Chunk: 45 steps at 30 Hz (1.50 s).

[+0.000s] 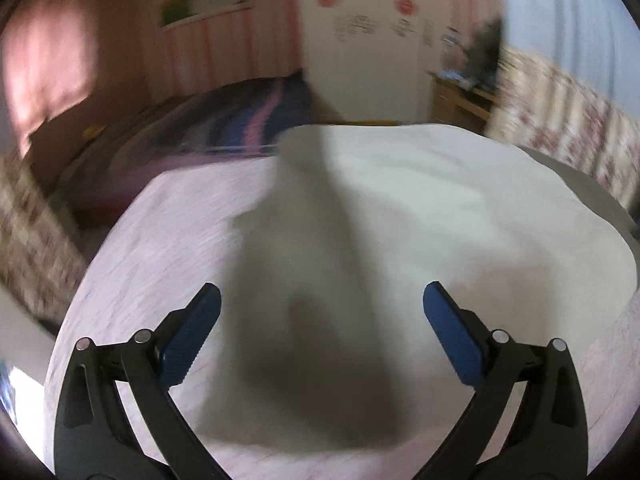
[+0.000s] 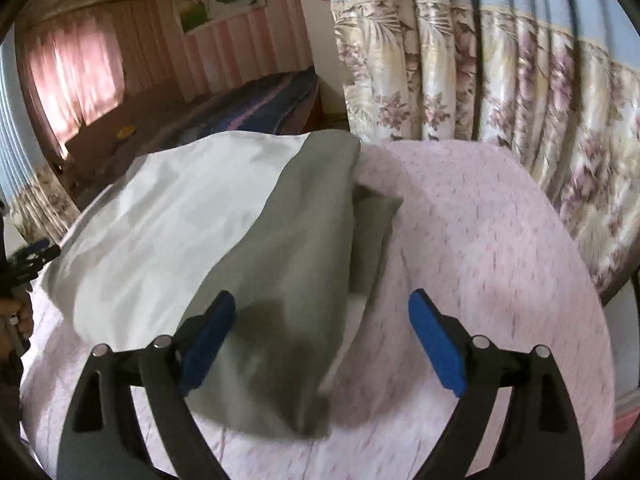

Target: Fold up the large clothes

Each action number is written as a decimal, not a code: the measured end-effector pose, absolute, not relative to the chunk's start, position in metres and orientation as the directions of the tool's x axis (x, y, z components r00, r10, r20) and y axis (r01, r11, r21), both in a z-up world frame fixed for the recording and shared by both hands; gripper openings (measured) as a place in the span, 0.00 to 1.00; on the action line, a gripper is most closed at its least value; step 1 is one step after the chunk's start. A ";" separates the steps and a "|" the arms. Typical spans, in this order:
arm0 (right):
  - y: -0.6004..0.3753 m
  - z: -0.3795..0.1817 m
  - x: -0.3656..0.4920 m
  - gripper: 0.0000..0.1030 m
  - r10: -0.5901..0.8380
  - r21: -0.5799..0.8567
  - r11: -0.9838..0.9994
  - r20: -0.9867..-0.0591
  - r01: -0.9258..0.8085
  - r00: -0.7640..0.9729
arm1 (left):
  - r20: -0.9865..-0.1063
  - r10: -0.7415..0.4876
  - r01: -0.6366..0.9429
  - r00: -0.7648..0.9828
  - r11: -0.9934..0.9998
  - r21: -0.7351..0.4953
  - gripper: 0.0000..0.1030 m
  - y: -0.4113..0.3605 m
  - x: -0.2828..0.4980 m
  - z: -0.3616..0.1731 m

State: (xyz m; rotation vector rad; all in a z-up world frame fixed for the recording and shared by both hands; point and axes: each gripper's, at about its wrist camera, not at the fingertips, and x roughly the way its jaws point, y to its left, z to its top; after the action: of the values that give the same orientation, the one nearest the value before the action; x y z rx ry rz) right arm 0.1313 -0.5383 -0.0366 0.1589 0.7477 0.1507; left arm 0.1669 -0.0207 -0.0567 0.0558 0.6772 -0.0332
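Observation:
A large garment, white with a grey part, lies spread on a pink cover. The grey part is folded over and runs toward me. My right gripper is open just above the grey part's near end, its blue pads apart and not touching the cloth. In the blurred left wrist view the white garment shows a raised fold running down the middle. My left gripper is open over that fold and holds nothing. The left gripper also shows at the right wrist view's far left edge, beside the garment's white end.
A floral curtain hangs close behind the pink cover's far right edge. A bed with a striped purple blanket stands beyond the far edge. A wooden stand is at the back right. Bare pink cover lies left of the garment.

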 end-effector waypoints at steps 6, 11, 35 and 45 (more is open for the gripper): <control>-0.516 -0.058 0.114 0.75 0.274 0.226 0.961 -0.667 -0.161 0.693 | -0.694 -0.096 0.019 0.713 0.993 -0.118 0.97 0.027 0.159 -0.089; -0.504 -0.050 0.103 0.18 0.232 0.144 0.973 -0.637 -0.182 0.735 | -0.683 -0.160 0.060 0.712 0.984 -0.168 0.86 0.015 0.170 -0.095; -0.514 -0.022 0.033 0.78 0.086 -0.070 0.982 -0.663 -0.176 0.744 | -0.649 -0.037 -0.019 0.760 0.997 -0.079 0.87 0.046 0.080 -0.065; -0.470 0.078 0.146 0.98 0.102 0.197 0.980 -0.447 -0.014 0.889 | -0.546 -0.066 0.016 0.835 0.995 -0.096 0.97 -0.039 0.192 0.019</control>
State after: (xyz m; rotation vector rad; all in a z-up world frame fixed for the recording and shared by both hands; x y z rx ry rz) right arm 0.1456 -0.4701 0.0782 0.1909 0.4730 0.0608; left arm 0.1925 -0.0389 0.0187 -0.0893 0.5805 -0.0432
